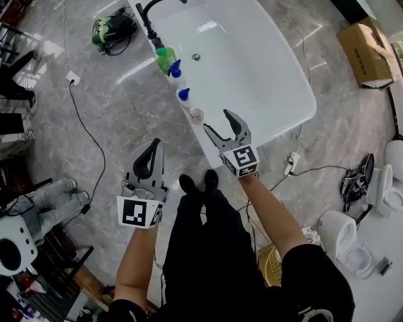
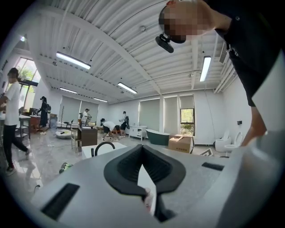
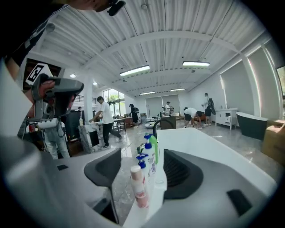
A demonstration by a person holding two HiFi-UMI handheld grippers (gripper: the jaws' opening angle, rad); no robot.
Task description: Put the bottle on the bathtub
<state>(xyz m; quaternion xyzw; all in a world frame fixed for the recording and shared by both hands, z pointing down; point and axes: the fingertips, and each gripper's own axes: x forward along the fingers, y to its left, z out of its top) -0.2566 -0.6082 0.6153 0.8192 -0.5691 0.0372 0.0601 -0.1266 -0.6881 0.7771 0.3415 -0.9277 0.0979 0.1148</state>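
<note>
A small pink bottle [image 1: 197,115] stands upright on the rim of the white bathtub [image 1: 264,82], nearest me in a row of bottles. In the right gripper view that pink bottle [image 3: 138,185] stands between the spread jaws, touched by neither. My right gripper [image 1: 221,127] is open just short of it, over the rim. My left gripper [image 1: 151,154] hangs shut and empty over the floor, left of the tub. In the left gripper view its closed jaws [image 2: 143,189] hide most of the tub.
Two blue-capped white bottles [image 1: 175,72] and a green bottle [image 1: 165,58] line the rim behind the pink one, below the black faucet [image 1: 148,16]. A cardboard box [image 1: 366,50] and toilets [image 1: 343,234] stand to the right. Cables [image 1: 88,135] cross the floor. People stand far off.
</note>
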